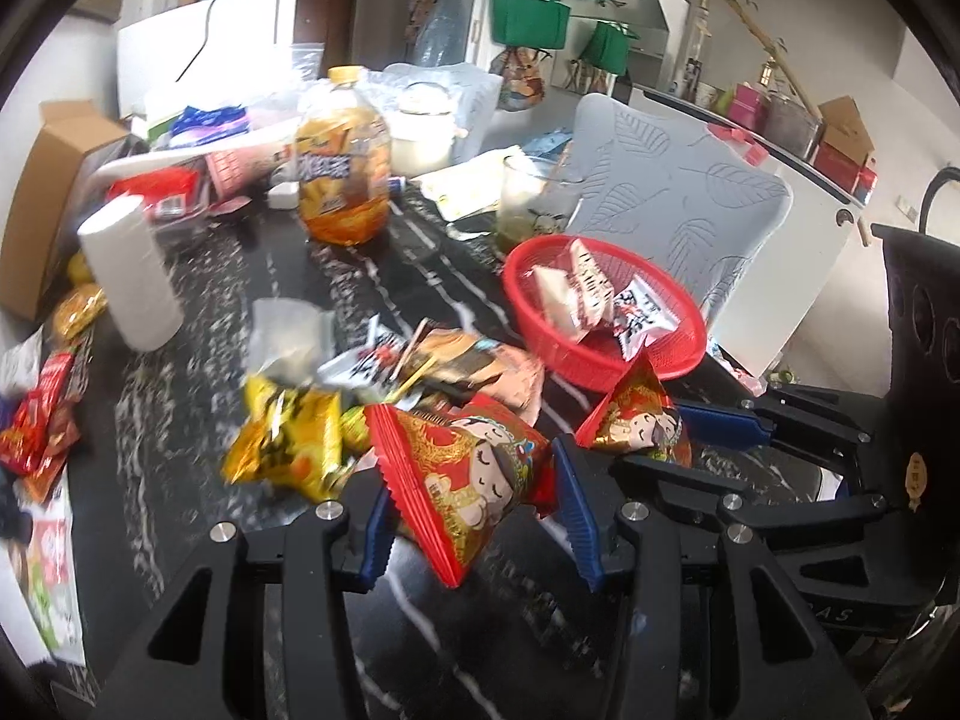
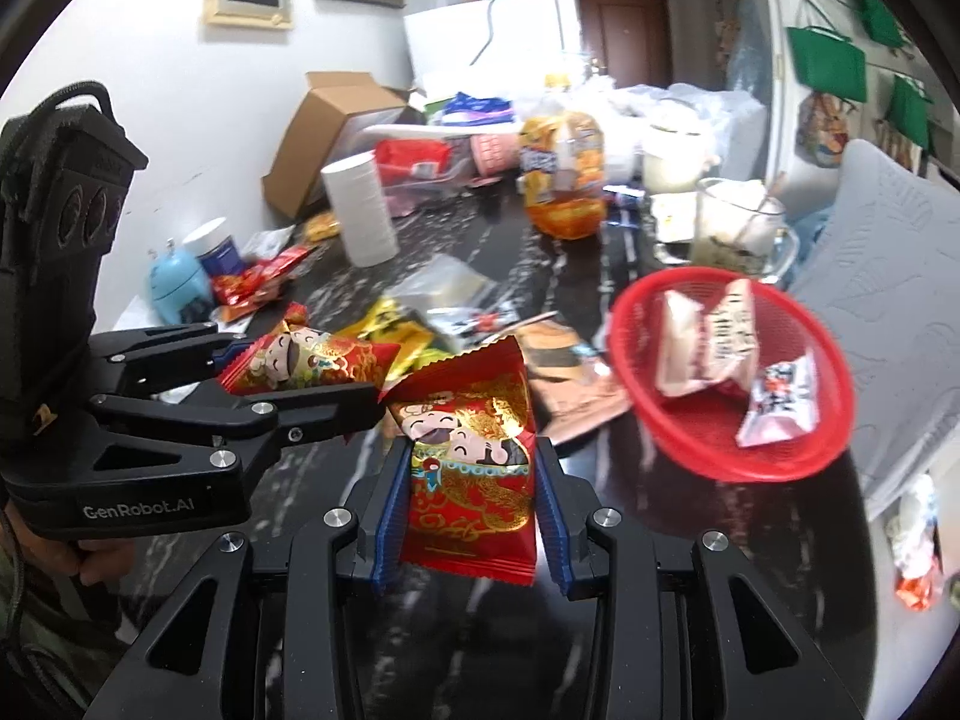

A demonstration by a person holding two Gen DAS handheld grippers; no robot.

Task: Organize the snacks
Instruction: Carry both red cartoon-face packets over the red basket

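Note:
My left gripper point(image 1: 474, 504) is shut on a red snack packet with a cartoon figure point(image 1: 468, 474), held above the dark marble table point(image 1: 198, 372). My right gripper point(image 2: 471, 498) is shut on a matching red packet point(image 2: 474, 456). Each gripper shows in the other's view: the right one point(image 1: 690, 426) with its packet point(image 1: 639, 420), the left one point(image 2: 282, 378) with its packet point(image 2: 306, 360). A red basket point(image 1: 678, 354) at right holds three wrapped snacks point(image 1: 576, 294); it also shows in the right wrist view point(image 2: 798, 456). Loose snack packets point(image 1: 288, 438) lie in a pile on the table.
A large orange drink bottle point(image 1: 345, 168), a white paper roll point(image 1: 129, 270), a glass mug point(image 1: 528, 198), an open cardboard box point(image 1: 54, 180) and other clutter stand at the back. A grey chair back point(image 1: 678, 210) stands behind the basket. More packets point(image 1: 42, 414) lie at left.

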